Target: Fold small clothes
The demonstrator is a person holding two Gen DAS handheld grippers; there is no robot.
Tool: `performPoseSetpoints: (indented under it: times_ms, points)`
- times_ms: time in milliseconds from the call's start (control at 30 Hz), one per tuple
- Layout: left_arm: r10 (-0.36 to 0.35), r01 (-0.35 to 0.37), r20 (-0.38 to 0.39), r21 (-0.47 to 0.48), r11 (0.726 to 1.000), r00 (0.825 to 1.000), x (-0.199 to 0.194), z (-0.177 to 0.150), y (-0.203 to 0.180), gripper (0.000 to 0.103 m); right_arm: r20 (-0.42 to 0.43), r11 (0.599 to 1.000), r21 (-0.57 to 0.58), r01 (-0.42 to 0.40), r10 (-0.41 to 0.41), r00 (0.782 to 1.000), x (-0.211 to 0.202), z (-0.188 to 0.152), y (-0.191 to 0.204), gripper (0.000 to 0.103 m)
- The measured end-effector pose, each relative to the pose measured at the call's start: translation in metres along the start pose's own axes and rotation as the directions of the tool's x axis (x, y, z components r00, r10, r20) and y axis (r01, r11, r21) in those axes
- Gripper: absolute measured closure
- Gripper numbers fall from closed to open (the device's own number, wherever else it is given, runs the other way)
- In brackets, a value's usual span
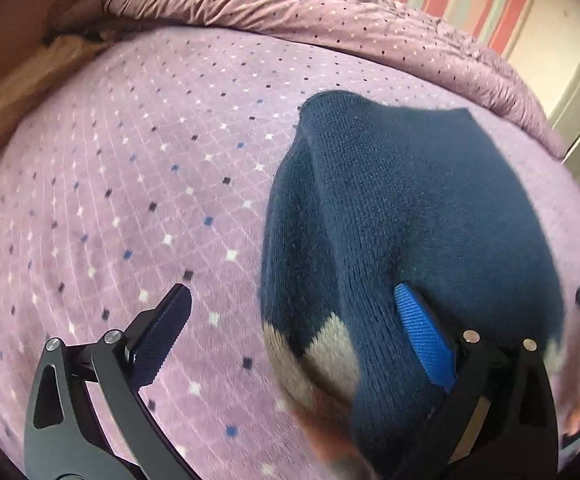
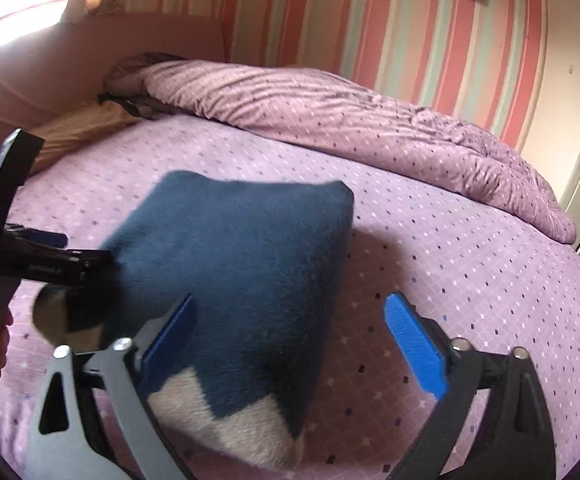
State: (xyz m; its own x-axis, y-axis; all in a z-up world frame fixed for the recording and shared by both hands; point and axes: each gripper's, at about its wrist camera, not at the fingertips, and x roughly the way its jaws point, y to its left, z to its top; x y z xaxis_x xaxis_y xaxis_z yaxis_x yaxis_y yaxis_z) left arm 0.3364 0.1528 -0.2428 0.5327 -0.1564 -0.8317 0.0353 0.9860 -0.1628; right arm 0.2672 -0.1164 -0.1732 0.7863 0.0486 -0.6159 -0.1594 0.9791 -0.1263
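Observation:
A small navy knit sweater [image 1: 402, 216] with a beige zigzag band lies bunched on the purple dotted bed cover [image 1: 130, 184]; it also shows in the right wrist view [image 2: 234, 256]. My left gripper [image 1: 294, 320] is open, its right blue pad [image 1: 422, 336] touching the sweater's near edge, the knit draped over that finger. My right gripper [image 2: 290, 336] is open, its left pad [image 2: 170, 336] against the sweater's near right part. The left gripper [image 2: 50, 260] shows from the side at the sweater's left edge. The sweater is blurred.
A rumpled purple duvet [image 2: 370, 120] is heaped along the far side of the bed. A striped pink wall [image 2: 370, 20] and a white wardrobe [image 2: 570, 120] stand behind. A tan pillow [image 1: 18, 92] lies at far left.

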Motion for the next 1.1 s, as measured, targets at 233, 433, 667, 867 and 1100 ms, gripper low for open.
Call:
performPoseSetpoints:
  times_ms: [233, 433, 667, 867, 1100]
  points:
    - [0.049, -0.049, -0.019, 0.012, 0.999, 0.999, -0.011, -0.003, -0.008, 0.003, -0.023, 1.000, -0.013, -0.028, 0.028, 0.999, -0.005, -0.012, 0.005, 0.002]
    - [0.086, -0.085, -0.021, 0.039, 0.996, 0.996, -0.011, -0.002, -0.012, 0.003, -0.050, 0.955, 0.093, -0.280, 0.286, 0.957, -0.012, -0.018, 0.009, 0.002]
    - [0.112, -0.110, -0.012, 0.076, 0.991, 0.994, -0.005, -0.005, -0.016, 0.003, -0.161, 0.937, 0.132, -0.322, 0.341, 0.926, 0.018, -0.040, 0.018, 0.001]
    - [0.091, -0.092, 0.033, 0.056, 0.994, 0.995, -0.019, -0.001, -0.016, 0.003, -0.092, 0.943, 0.115, -0.312, 0.323, 0.942, -0.005, -0.023, 0.001, 0.002]
    - [0.087, -0.090, 0.038, 0.100, 0.991, 0.995, -0.026, 0.005, -0.019, 0.003, -0.190, 0.913, 0.342, -0.221, 0.298, 0.935, 0.042, -0.012, -0.072, 0.002]
